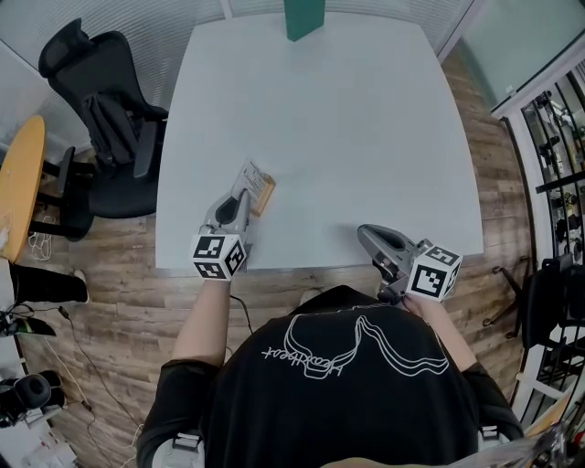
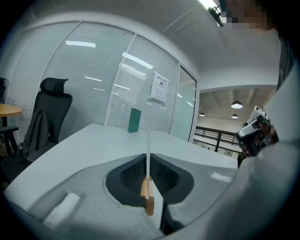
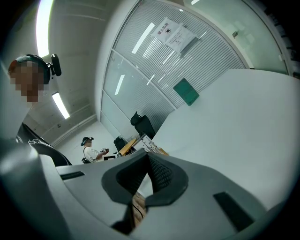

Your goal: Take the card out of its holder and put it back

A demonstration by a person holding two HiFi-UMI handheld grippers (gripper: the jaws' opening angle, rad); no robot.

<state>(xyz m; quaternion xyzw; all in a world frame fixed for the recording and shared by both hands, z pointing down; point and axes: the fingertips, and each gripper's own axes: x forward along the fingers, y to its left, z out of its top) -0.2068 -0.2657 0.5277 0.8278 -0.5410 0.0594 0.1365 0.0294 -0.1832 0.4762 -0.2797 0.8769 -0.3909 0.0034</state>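
A small wooden card holder with a white card in its slot is lifted just above the white table, left of the middle near the front edge. My left gripper is shut on it. In the left gripper view the wooden holder sits clamped between the jaws, and the card stands upright, seen edge-on. My right gripper hovers over the table's front right part, apart from the holder. Its jaws are shut with nothing between them.
A green box stands at the table's far edge, also seen as the green box from the left gripper. A black office chair and a round wooden table stand to the left. Another person stands far off.
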